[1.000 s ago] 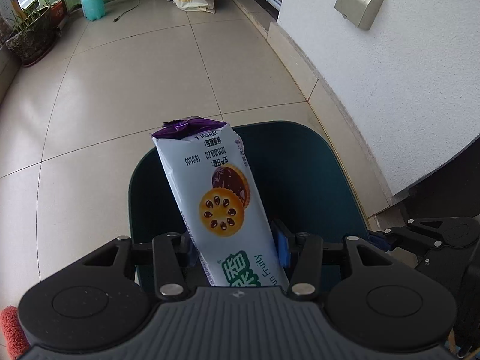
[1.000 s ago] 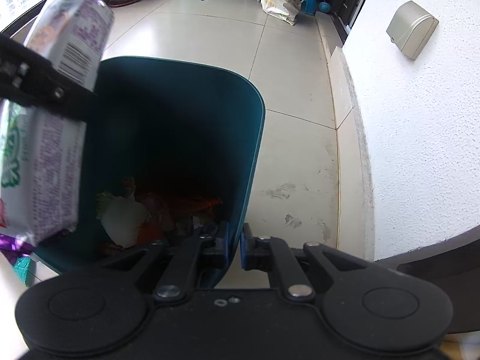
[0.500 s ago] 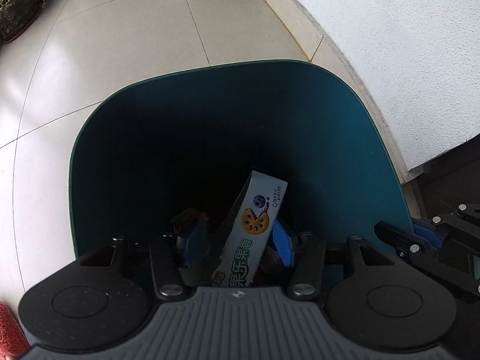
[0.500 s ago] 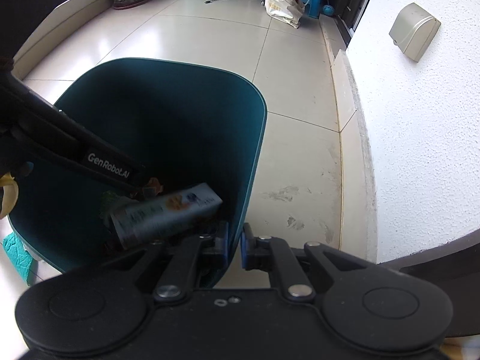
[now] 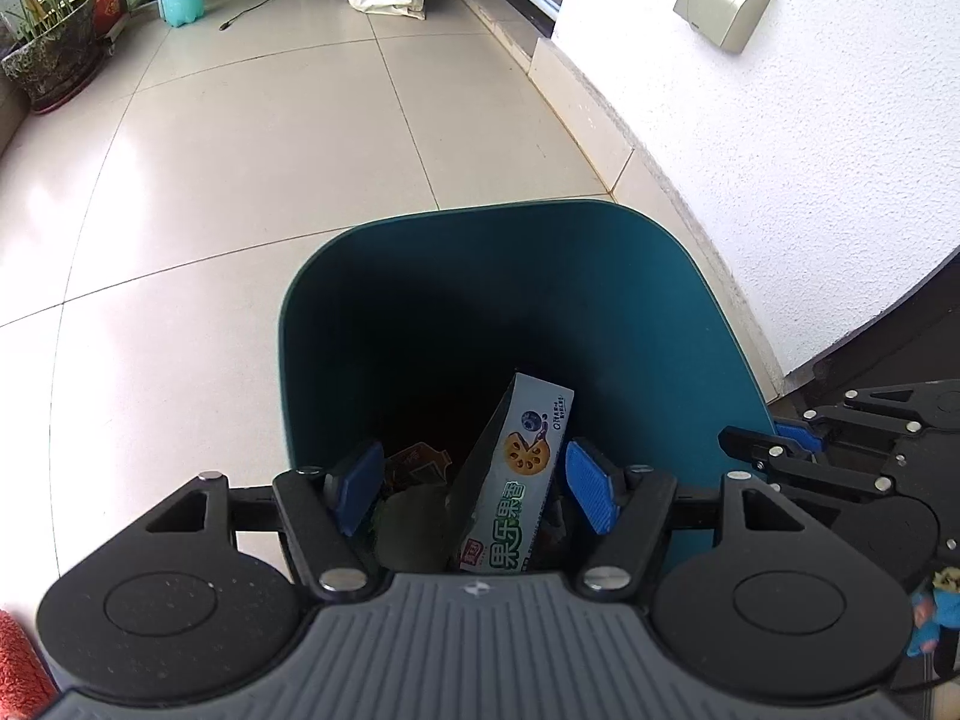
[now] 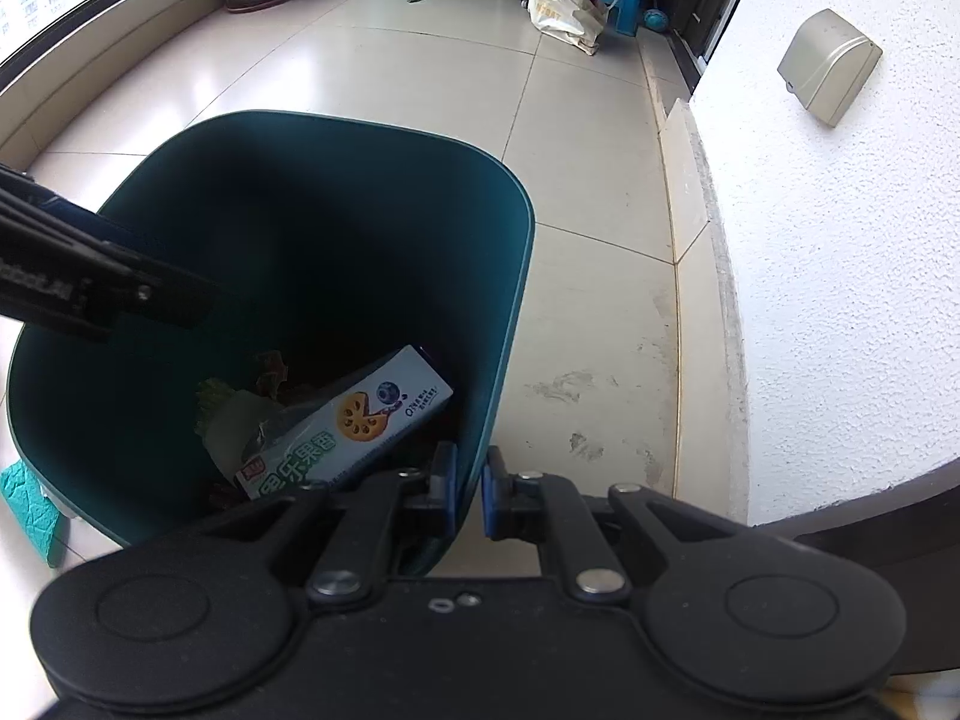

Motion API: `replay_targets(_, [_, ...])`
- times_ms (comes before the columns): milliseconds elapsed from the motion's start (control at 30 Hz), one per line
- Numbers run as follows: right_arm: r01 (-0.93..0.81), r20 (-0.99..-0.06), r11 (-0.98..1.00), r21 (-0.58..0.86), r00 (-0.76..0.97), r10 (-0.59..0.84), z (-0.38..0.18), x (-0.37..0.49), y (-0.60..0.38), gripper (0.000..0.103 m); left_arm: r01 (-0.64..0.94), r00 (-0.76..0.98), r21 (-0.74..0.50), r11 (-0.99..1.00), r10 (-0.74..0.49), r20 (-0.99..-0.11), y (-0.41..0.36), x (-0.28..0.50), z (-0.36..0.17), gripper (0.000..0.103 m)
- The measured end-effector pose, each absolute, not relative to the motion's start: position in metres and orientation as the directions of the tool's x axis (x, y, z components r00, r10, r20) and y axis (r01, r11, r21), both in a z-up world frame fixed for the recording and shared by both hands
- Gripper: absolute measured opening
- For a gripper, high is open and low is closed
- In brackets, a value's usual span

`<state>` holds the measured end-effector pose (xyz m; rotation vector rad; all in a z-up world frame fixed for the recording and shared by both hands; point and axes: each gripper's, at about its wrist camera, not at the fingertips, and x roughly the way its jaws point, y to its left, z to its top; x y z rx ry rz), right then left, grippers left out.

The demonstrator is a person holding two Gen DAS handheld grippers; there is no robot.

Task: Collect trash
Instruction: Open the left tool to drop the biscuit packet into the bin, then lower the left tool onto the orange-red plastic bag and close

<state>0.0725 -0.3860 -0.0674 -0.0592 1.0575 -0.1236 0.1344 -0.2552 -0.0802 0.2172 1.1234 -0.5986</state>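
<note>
One cookie box [image 5: 519, 483] below hand-held gripper [image 5: 474, 489]

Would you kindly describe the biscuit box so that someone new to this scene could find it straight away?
Find the dark teal trash bin on the tiled floor beside the white wall. Inside it, the biscuit box lies slanted on top of crumpled wrappers. It is the only long, rigid, pale carton there, printed with green lettering and a round orange biscuit.
</note>
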Motion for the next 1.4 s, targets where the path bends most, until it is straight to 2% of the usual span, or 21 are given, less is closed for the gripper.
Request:
replay_targets(33, [0.074, -0.865, 0.991, -0.109, 0.484, -0.131, -0.067, 0.073, -0.386, 0.007, 0.549, 0.307, -0.128, 0.826, -0.341, -0.888, -0.249, 0.132, -0.076, 0.074])
replay_targets(300, [0.075, -0.864, 0.988, -0.134, 0.479, -0.153, -0.066, 0.073, -0.382, 0.007, 0.523, 0.388, -0.142, 0.841, -0.383, -0.838, -0.172, 0.123, -0.032, 0.083])
replay_targets(433, [0.076, -0.864, 0.987, -0.141, 0.477, -0.160, -0.066, 0.073, -0.380, 0.007, 0.467, 0.423, -0.163, 0.869, -0.381, -0.822, -0.124, 0.121, -0.024, 0.099])
replay_targets(500, [0.077, -0.864, 0.986, -0.145, 0.476, -0.164, -0.067, 0.073, -0.380, 0.007, 0.431, 0.433, -0.169, 0.886, -0.368, -0.823, -0.101, 0.122, -0.028, 0.101])
replay_targets(667, [0.076, -0.864, 0.985, -0.153, 0.474, -0.171, -0.068, 0.074, -0.378, 0.007, 0.354, 0.407, -0.140, 0.925, -0.287, -0.867, -0.060, 0.132, -0.064, 0.101])
replay_targets(800, [0.075, -0.863, 0.984, -0.162, 0.473, -0.178, -0.068, 0.074, -0.376, 0.008, 0.307, 0.365, -0.159, 0.938, -0.270, -0.891, -0.043, 0.145, -0.099, 0.101])
replay_targets(933, [0.072, -0.863, 0.985, -0.159, 0.474, -0.174, -0.069, 0.074, -0.377, 0.008, 0.290, 0.347, -0.058, 0.955, -0.162, -0.924, -0.041, 0.157, -0.146, 0.101])
replay_targets(1133, [0.060, -0.862, 0.984, -0.167, 0.476, -0.175, -0.068, 0.074, -0.376, 0.008, 0.185, 0.189, 0.019, 0.983, -0.017, -0.982, -0.022, 0.178, -0.239, 0.101])
replay_targets(1400, [0.052, -0.862, 0.983, -0.175, 0.475, -0.179, -0.068, 0.075, -0.375, 0.009, 0.144, 0.089, 0.038, 0.989, 0.026, -0.996, -0.007, 0.187, -0.308, 0.101])
